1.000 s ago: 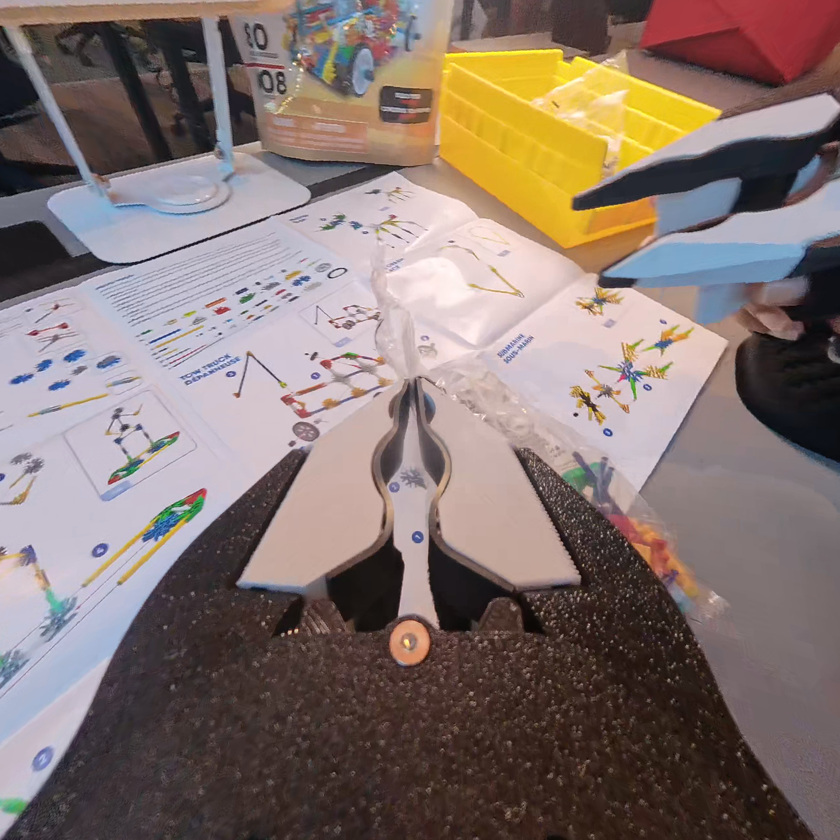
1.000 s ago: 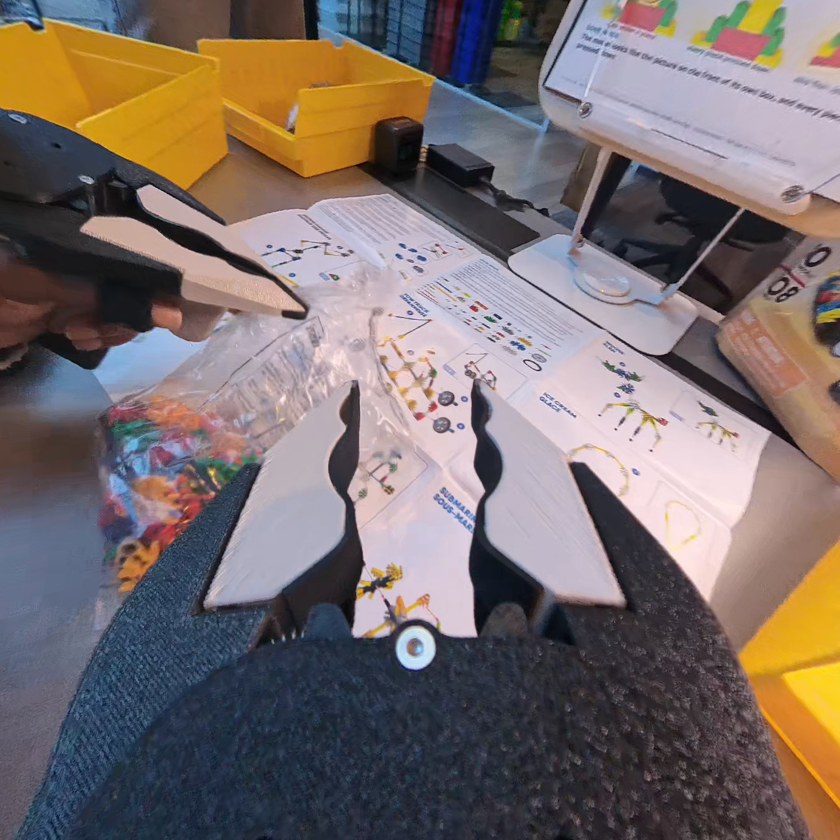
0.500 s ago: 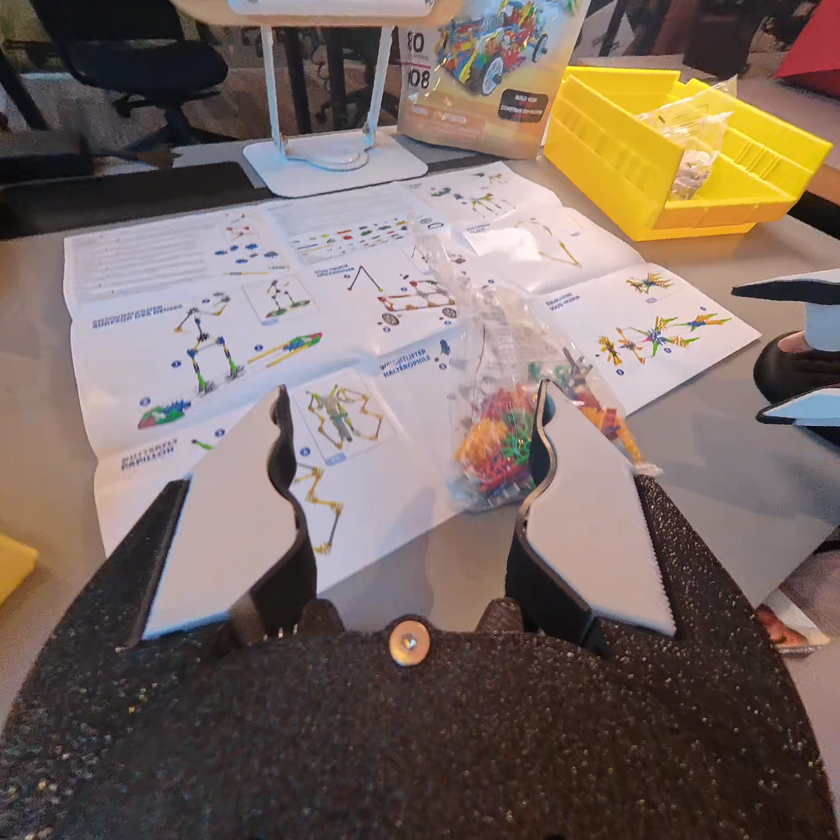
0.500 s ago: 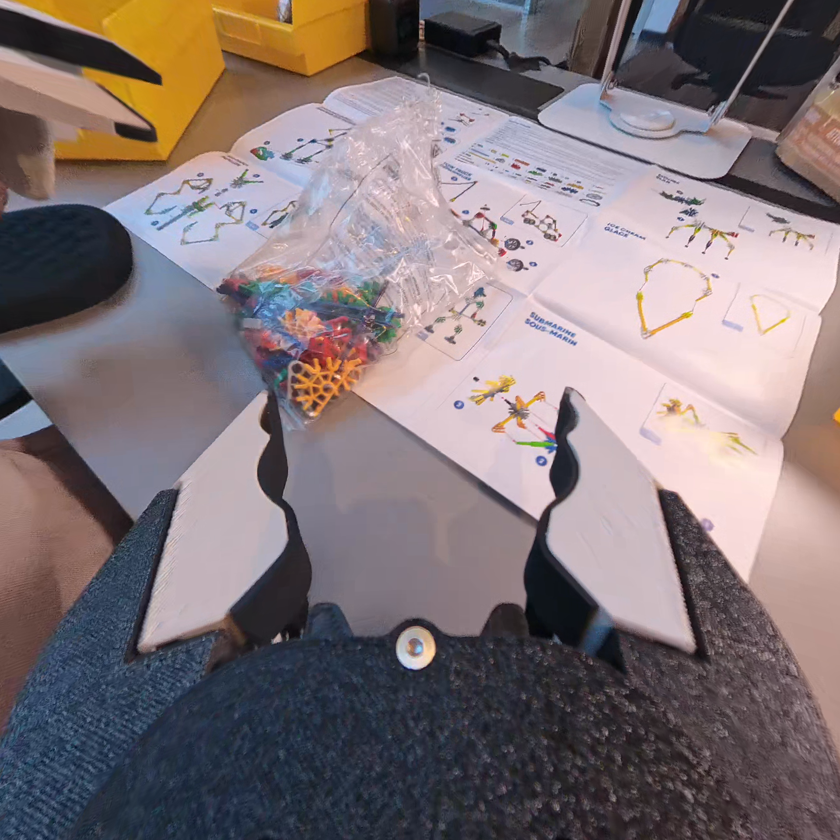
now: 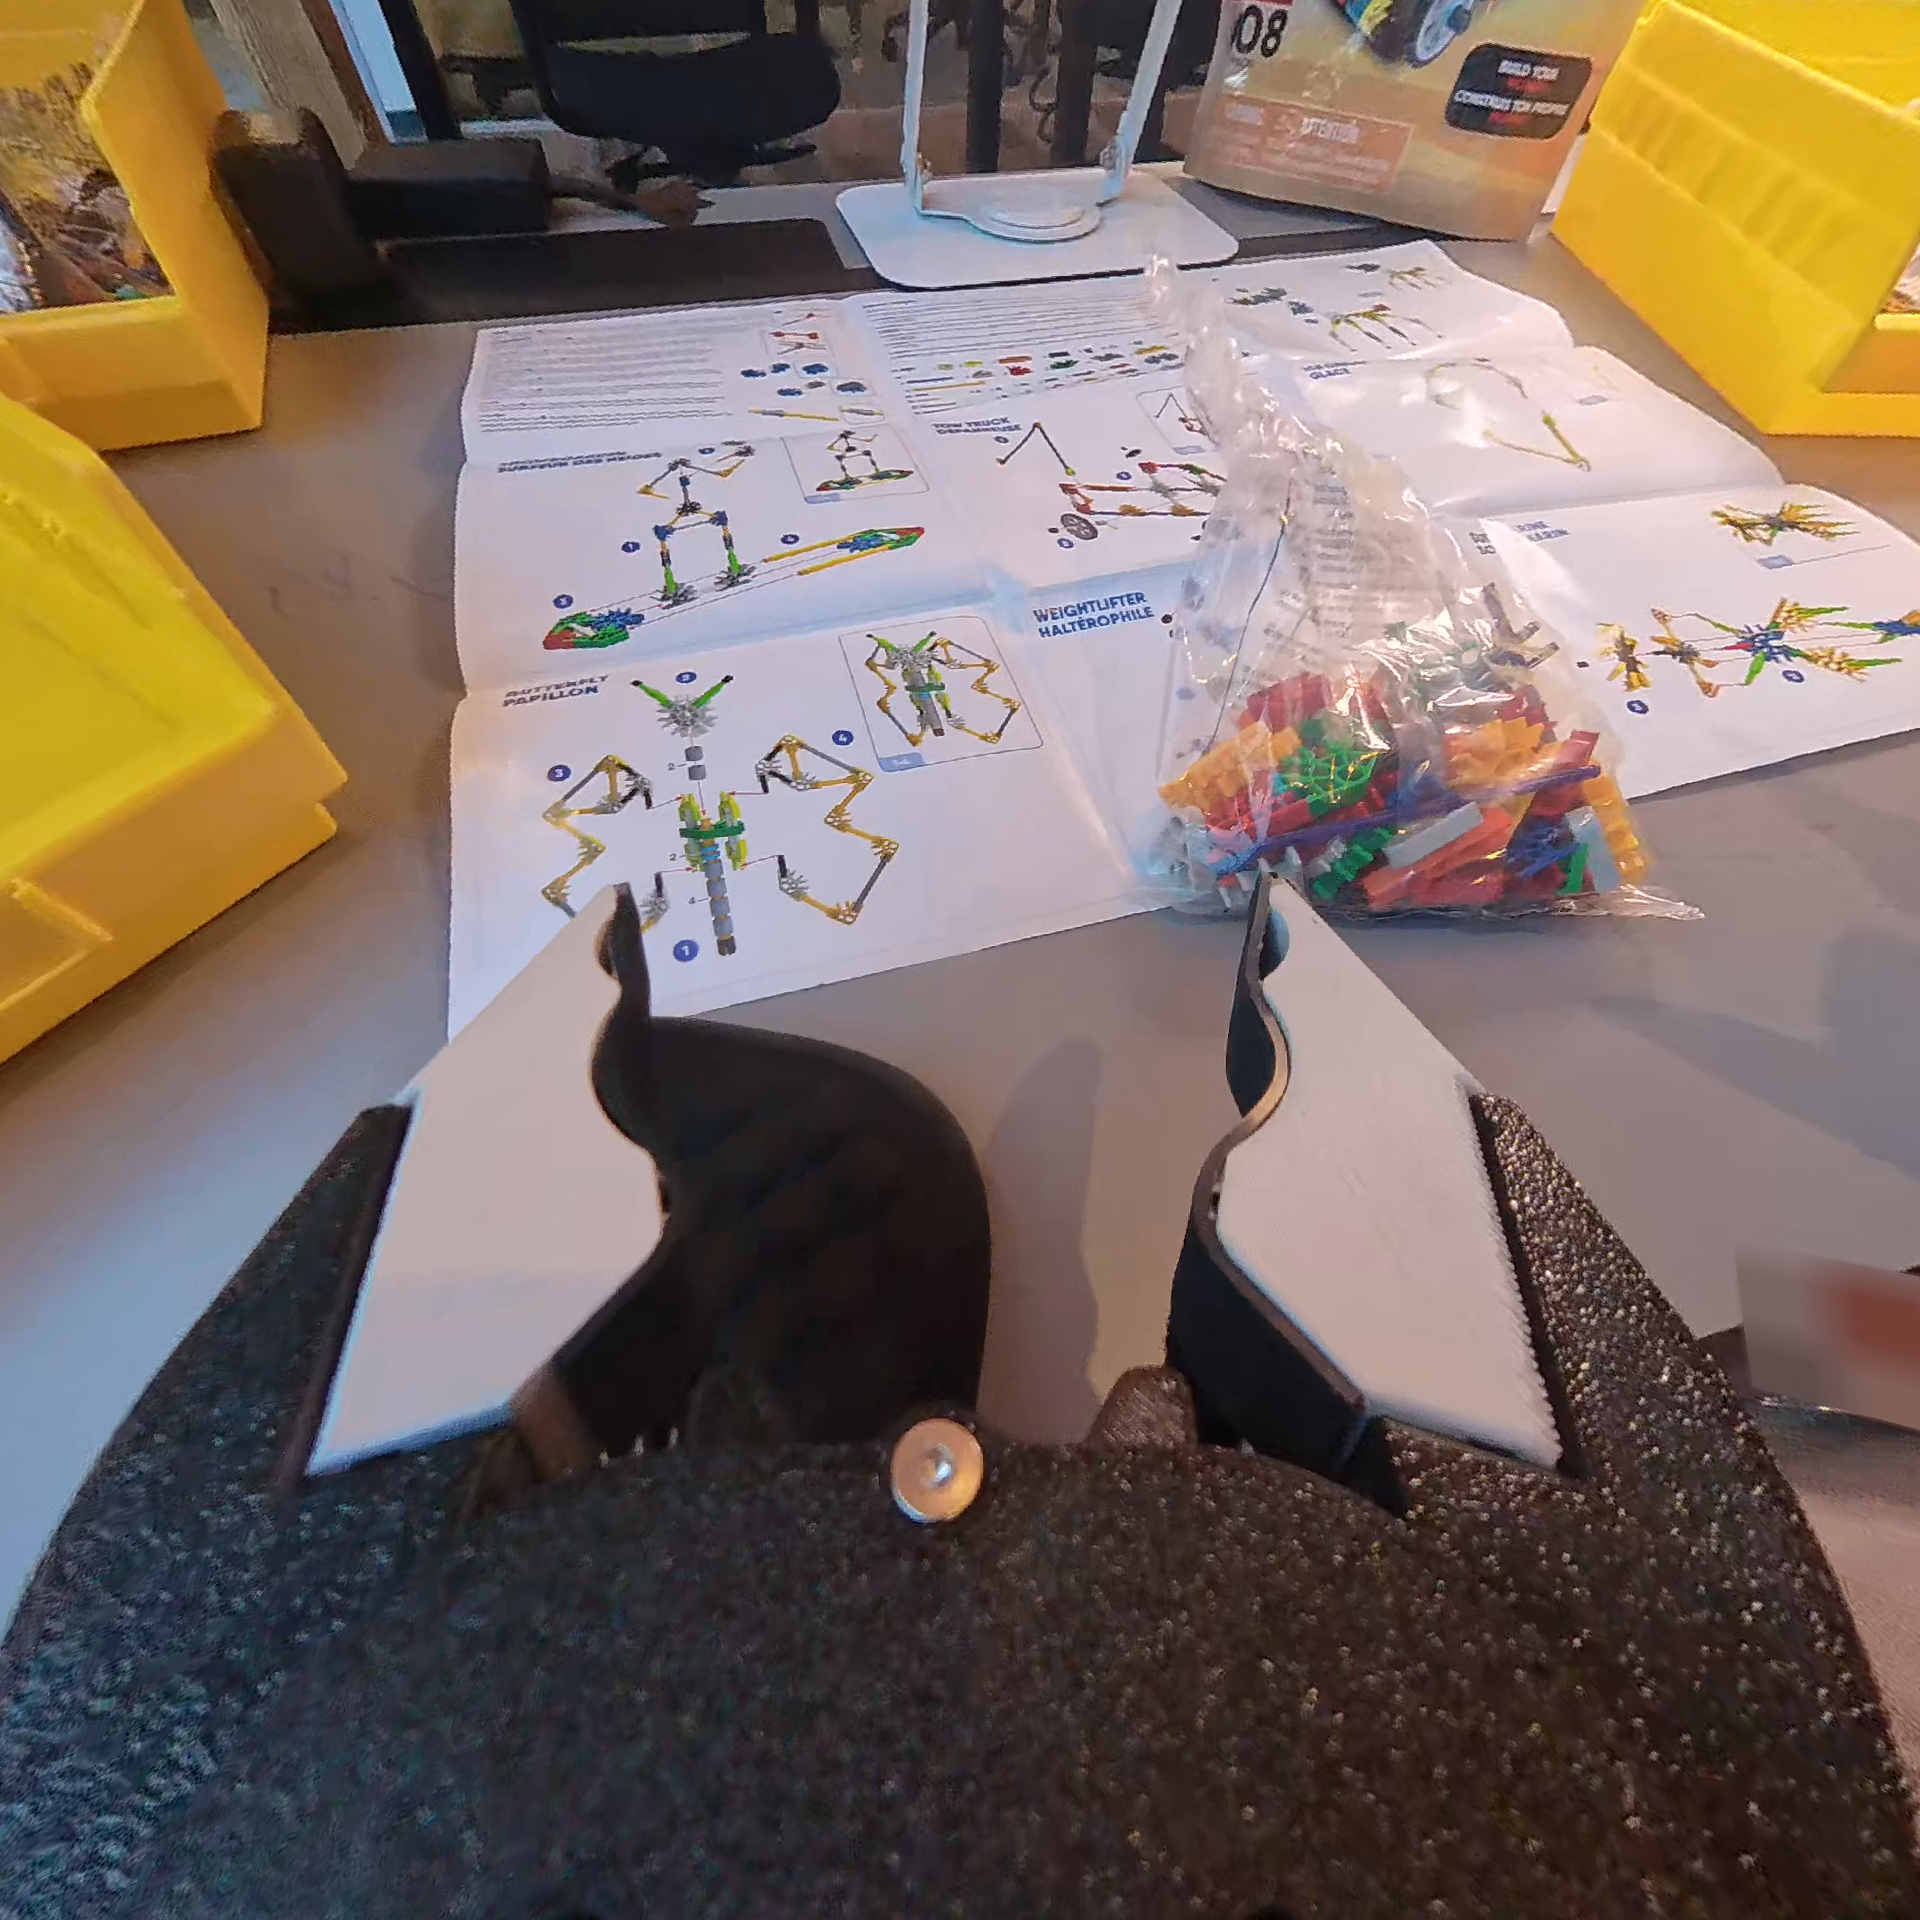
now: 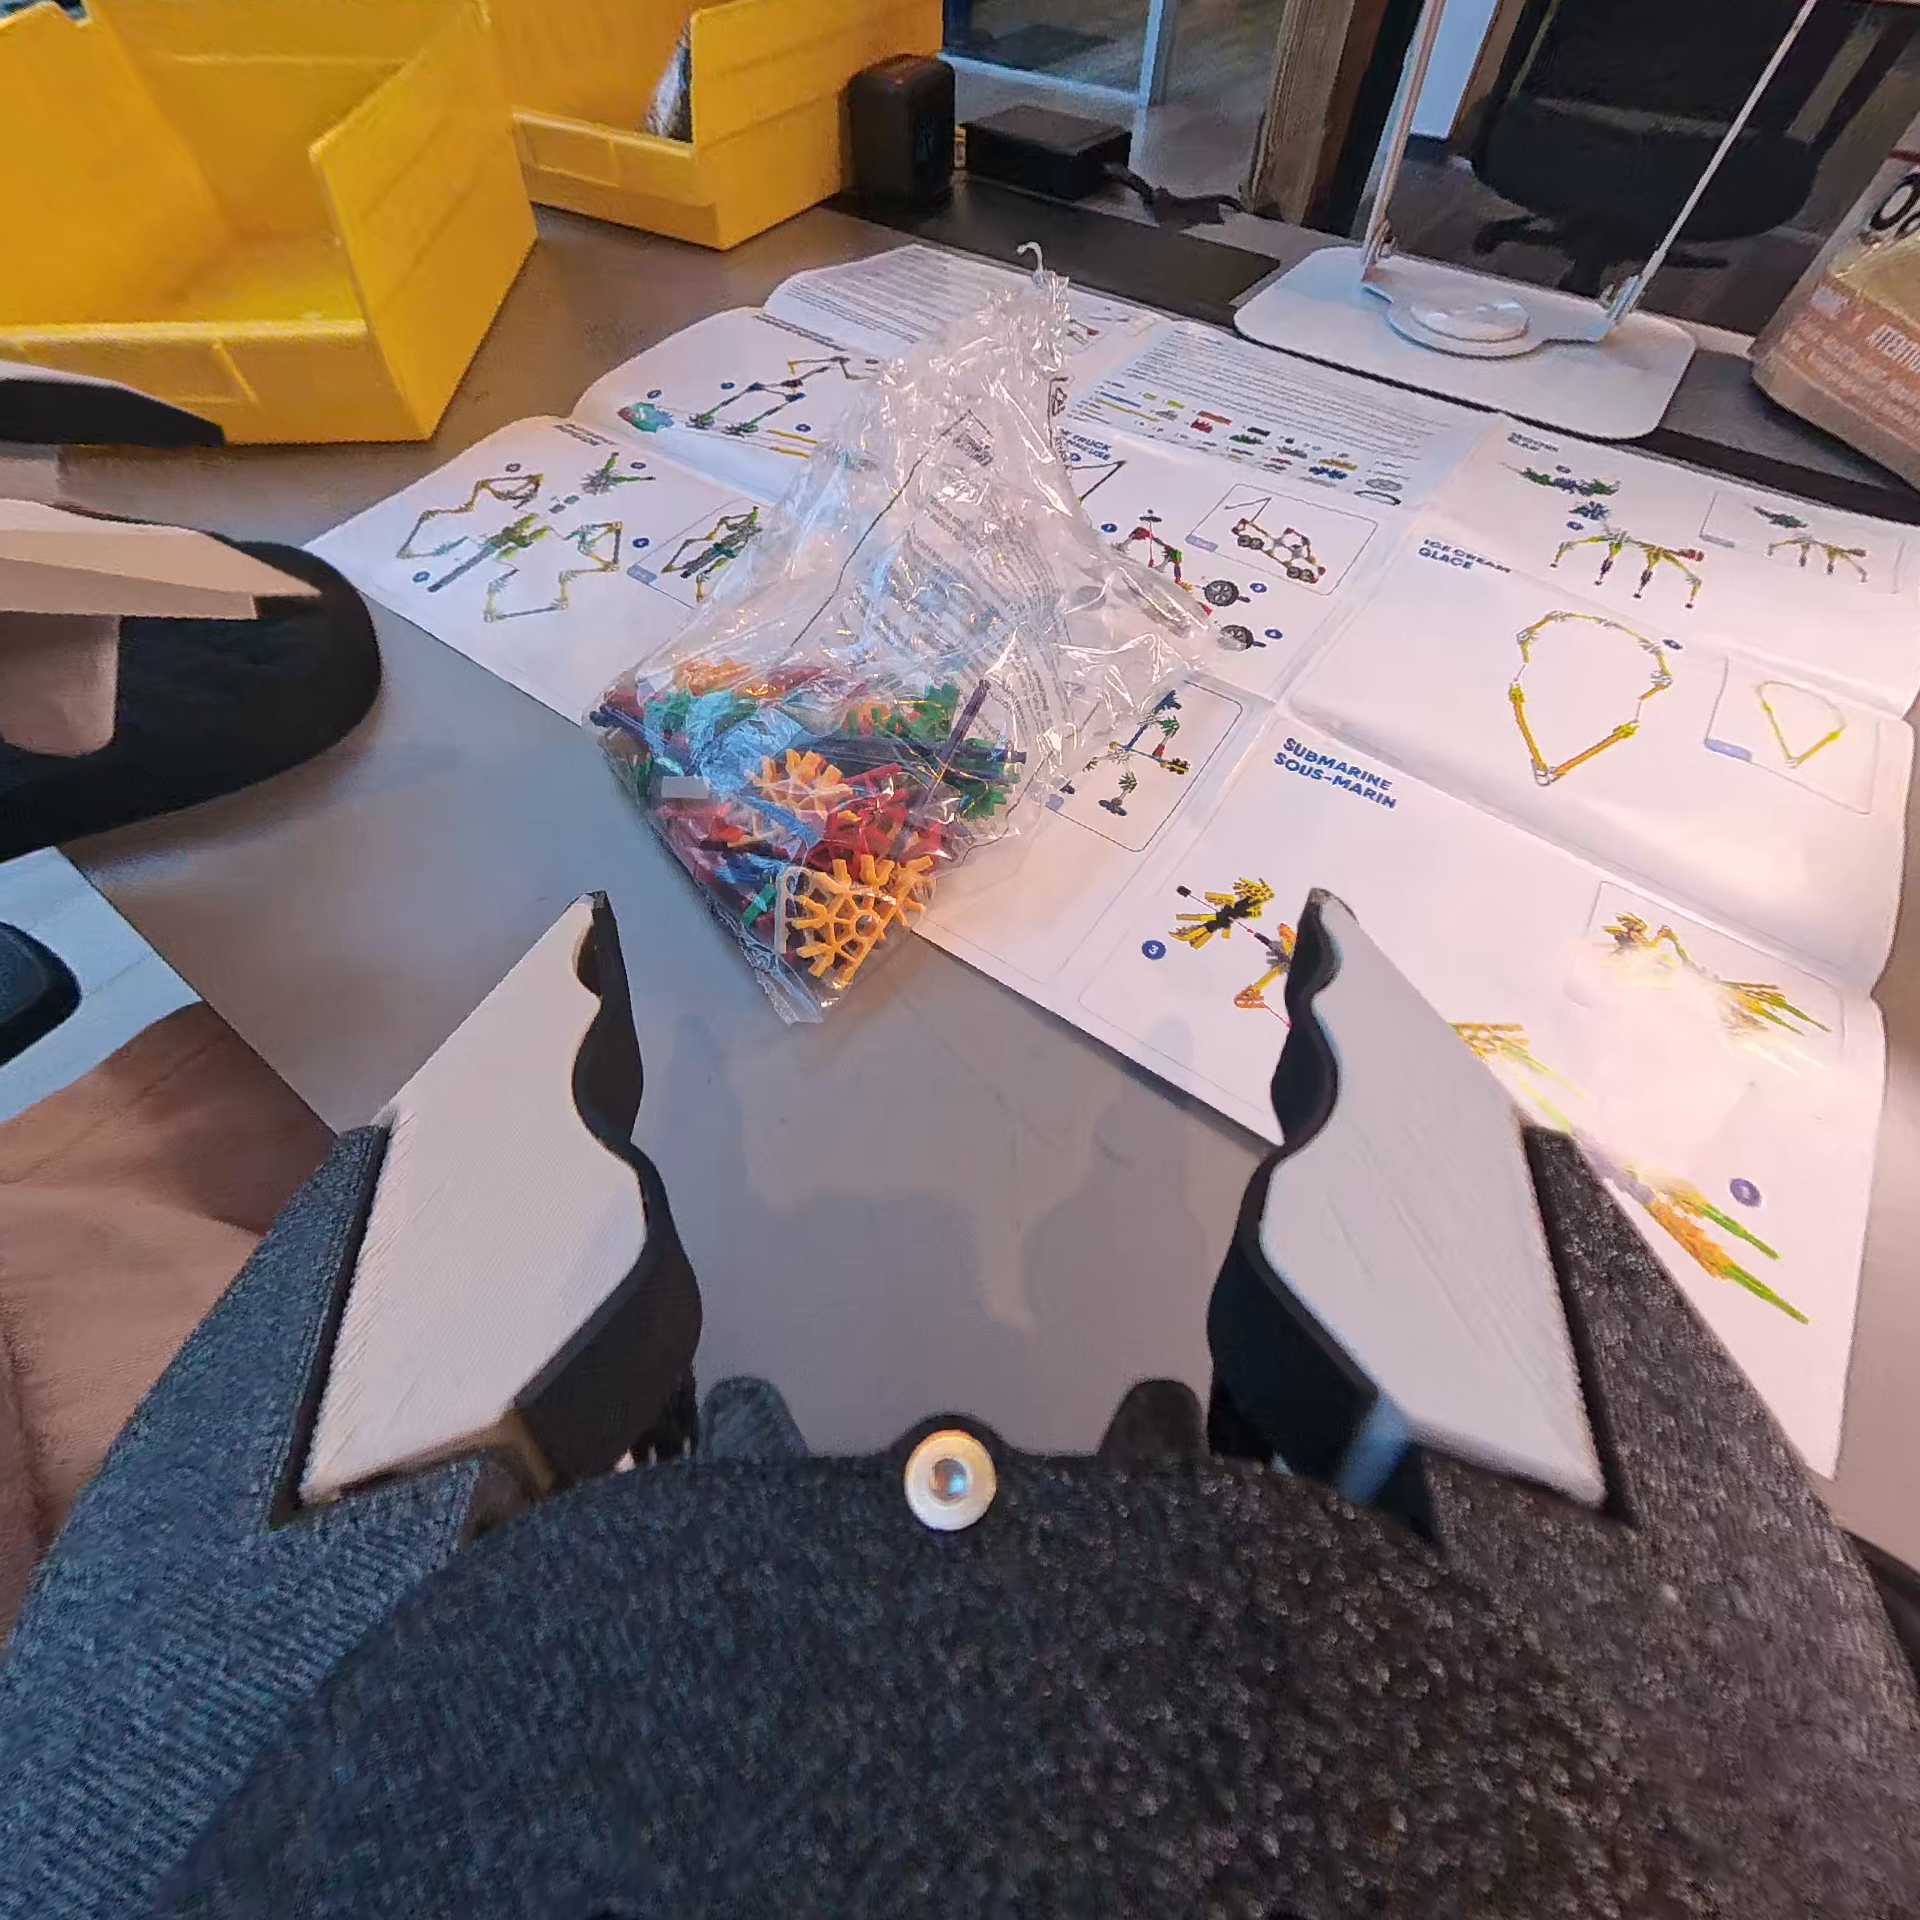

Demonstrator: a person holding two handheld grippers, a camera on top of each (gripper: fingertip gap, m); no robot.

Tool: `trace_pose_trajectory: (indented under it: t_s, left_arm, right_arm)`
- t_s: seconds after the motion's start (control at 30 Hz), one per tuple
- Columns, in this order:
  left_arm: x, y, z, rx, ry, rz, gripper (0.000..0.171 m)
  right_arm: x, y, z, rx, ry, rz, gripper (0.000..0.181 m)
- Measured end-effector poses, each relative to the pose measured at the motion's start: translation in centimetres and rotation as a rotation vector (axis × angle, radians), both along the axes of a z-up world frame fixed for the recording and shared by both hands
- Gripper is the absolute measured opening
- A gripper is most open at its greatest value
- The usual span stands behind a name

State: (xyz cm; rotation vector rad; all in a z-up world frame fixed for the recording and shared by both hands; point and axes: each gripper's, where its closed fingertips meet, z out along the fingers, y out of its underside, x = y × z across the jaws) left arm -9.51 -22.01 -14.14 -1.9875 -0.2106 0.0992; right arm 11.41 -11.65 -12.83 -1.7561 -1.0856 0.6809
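Note:
A clear plastic bag (image 5: 1392, 790) of small coloured building pieces lies on the grey table, partly on a big unfolded instruction sheet (image 5: 727, 623). Its empty crumpled top stands up. My left gripper (image 5: 940, 904) is open and empty, just short of the bag's near left corner. A black rounded object (image 5: 810, 1195) lies under its jaws. In the right wrist view the bag (image 6: 831, 727) lies just ahead of my right gripper (image 6: 956, 914), which is open and empty above the table. The left gripper (image 6: 125, 561) shows at the left edge there.
Yellow bins stand on the left (image 5: 125, 675) and the right (image 5: 1766, 208), and at the back (image 6: 727, 135). A white stand base (image 5: 1039, 229) and a printed toy box (image 5: 1392, 94) stand behind the sheet. Black power adapters (image 6: 904, 125) sit at the table's back.
My left gripper let go of the bag's top, opened and drew back. My right gripper opened wider and drew back. The bag settled on the table.

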Motion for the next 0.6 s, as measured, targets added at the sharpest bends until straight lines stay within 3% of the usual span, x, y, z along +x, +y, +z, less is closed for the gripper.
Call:
trace_pose_trajectory:
  t_s: [0.37, 0.43, 0.53, 0.6]
  left_arm:
    - [0.9, 2.0, 1.3, 0.041, 0.014, -0.058, 0.108]
    - [1.7, 3.0, 1.8, 0.040, 0.042, -0.089, 0.099]
    - [3.0, 5.6, 2.5, 0.029, 0.105, -0.146, 0.067]
    - [3.7, 7.8, 2.8, 0.005, 0.164, -0.171, 0.045]
  right_arm:
    - [0.2, 0.3, -1.0, -0.004, 0.001, -0.010, 0.121]
    - [-0.3, -0.3, 0.8, 0.037, 0.056, 0.037, 0.104]
    - [-1.8, -3.8, 5.8, 0.129, 0.197, 0.235, 0.040]
    - [-2.8, -6.5, 9.6, 0.188, 0.295, 0.349, 0.017]
